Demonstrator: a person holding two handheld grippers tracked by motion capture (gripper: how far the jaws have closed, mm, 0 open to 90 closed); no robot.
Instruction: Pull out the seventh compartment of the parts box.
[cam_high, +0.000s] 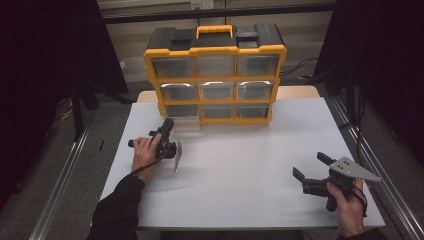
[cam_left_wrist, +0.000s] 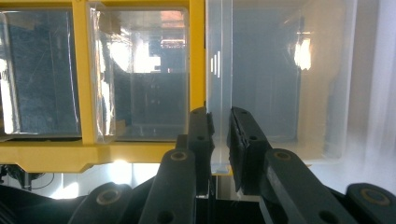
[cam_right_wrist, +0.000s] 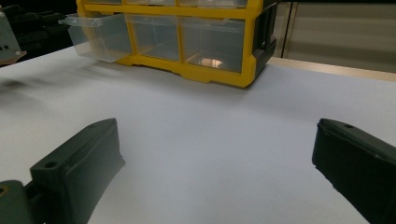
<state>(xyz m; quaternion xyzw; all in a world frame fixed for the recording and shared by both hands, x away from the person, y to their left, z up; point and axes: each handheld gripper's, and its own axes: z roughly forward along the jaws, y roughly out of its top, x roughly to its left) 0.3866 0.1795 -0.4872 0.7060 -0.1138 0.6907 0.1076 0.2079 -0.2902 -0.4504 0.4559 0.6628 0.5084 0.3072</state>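
L gripper: clamped on clear plastic drawer front tab, bottom-left of yellow-framed organiser | R gripper: jaws wide apart, over white table

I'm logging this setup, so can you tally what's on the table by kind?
Yellow drawer cabinet: 1
Clear drawers in it: 9, with the bottom-left drawer pulled partly out
Handheld tongs: 2, the left tongs shut on that drawer's front tab, the right tongs open over the white table
Total: 12
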